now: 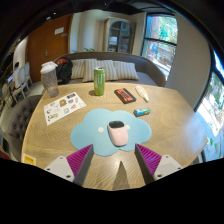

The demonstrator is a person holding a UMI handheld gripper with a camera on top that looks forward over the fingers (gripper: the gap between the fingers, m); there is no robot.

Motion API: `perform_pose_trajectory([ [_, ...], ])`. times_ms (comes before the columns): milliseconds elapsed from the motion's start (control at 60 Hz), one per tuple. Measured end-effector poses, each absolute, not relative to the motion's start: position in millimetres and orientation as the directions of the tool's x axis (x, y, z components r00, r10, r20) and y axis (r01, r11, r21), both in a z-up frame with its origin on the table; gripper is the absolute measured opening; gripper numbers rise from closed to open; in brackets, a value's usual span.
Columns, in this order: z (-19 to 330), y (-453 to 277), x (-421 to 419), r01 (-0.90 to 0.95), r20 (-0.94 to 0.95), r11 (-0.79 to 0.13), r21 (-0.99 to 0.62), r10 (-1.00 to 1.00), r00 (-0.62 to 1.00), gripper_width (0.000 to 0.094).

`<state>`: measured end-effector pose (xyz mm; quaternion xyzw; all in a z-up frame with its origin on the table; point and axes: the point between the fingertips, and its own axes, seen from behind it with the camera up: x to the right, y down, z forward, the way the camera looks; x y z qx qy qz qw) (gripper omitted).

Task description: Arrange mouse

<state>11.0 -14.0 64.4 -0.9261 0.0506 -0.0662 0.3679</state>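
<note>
The gripper (pixel 113 158) is hovering over the near edge of a round wooden table (pixel 170 125), its two fingers standing well apart with the magenta pads (pixel 79 157) facing each other across an empty gap, gripping nothing. Just ahead of the fingers, a light blue mat (pixel 95 131) is lying on the table, and the mouse (pixel 117 130) (a small pale thing with a dark top, hard to make out in detail) is sitting on that mat, ahead of the fingertips and roughly in line with the gap between them, clear of both pads. Beyond the mat a green can (pixel 99 81) is standing upright, with a dark box (pixel 124 95) to its right and a sheet of paper (pixel 64 106) to its left. Farther left a clear jar (pixel 49 77) is standing near the table's far edge.
</note>
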Motion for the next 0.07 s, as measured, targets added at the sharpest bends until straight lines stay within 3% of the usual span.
perform_pose_trajectory([
  [67,74.9,-37.8,1.1,-0.084,0.083,-0.724,-0.685,-0.191,0.978,0.0847],
])
